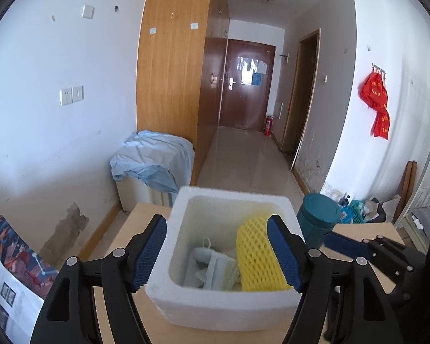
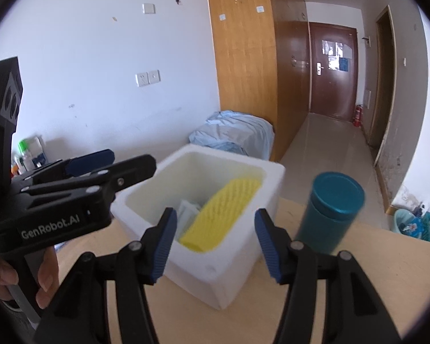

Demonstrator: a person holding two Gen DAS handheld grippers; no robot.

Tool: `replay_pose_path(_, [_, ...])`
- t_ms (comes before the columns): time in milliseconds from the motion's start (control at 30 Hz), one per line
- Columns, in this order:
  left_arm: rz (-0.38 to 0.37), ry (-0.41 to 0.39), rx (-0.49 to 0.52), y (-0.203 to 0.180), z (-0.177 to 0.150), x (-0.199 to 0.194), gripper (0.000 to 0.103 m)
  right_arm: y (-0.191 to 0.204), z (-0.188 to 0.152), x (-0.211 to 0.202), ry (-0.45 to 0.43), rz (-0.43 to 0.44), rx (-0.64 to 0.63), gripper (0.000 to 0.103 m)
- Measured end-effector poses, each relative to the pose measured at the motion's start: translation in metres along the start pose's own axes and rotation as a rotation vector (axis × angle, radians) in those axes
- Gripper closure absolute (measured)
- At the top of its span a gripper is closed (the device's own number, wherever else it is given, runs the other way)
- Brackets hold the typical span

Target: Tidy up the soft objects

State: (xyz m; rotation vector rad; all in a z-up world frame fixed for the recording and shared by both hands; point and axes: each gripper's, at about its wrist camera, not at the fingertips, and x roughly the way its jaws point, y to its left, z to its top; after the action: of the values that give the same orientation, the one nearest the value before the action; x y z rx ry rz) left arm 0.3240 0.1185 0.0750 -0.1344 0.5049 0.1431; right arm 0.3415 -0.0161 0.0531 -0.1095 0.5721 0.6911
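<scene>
White foam box (image 1: 223, 301) sits lower centre on the wooden table (image 2: 358, 258), with the yellow foam net (image 1: 258, 258) leaning inside at its right wall beside some white packing pieces (image 1: 212, 266). Left gripper (image 1: 218, 252) and right gripper (image 2: 215, 246) both spread wide, pinching nothing. Teal cup (image 2: 329, 209) stands just right of the box.

Left gripper (image 1: 217, 253): black plastic linkage arms with silver round rivets at the pivots, ending in two fingers faced with dark blue ribbed pads (image 1: 147, 253). Right gripper (image 2: 213, 246): same black arms, silver pivot pins and blue ribbed pads (image 2: 164, 245). From the right wrist view, left unit's black body lettered "GenRobot.AI" in white, small screws along its arms, grey handle wrapped by a hand (image 2: 20, 281).
</scene>
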Motion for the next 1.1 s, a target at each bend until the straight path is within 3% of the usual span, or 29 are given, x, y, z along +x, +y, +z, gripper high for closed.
replay_pose_path(167, [-0.032, 0.029, -0.010, -0.006, -0.016, -0.004, 0.029, -0.008, -0.013, -0.015, 0.005, -0.025, 0.028, 0.042])
replay_pose_path(267, [-0.046, 0.030, -0.001, -0.012, -0.026, -0.014, 0.029, -0.010, -0.025, -0.030, -0.005, -0.053, 0.039, 0.024])
replay_pose_path(400, [-0.058, 0.027, 0.024, -0.022, -0.041, -0.029, 0.021, -0.010, -0.040, -0.046, -0.010, -0.083, 0.039, 0.020])
replay_pose_path(700, [-0.105, 0.021, 0.035, -0.040, -0.083, -0.062, 0.014, -0.025, -0.096, -0.072, 0.049, -0.104, 0.136, 0.019])
replay_pose_path(1100, [-0.129, 0.035, 0.120, -0.085, -0.138, -0.091, 0.013, -0.039, -0.153, -0.121, 0.024, -0.126, 0.231, 0.019])
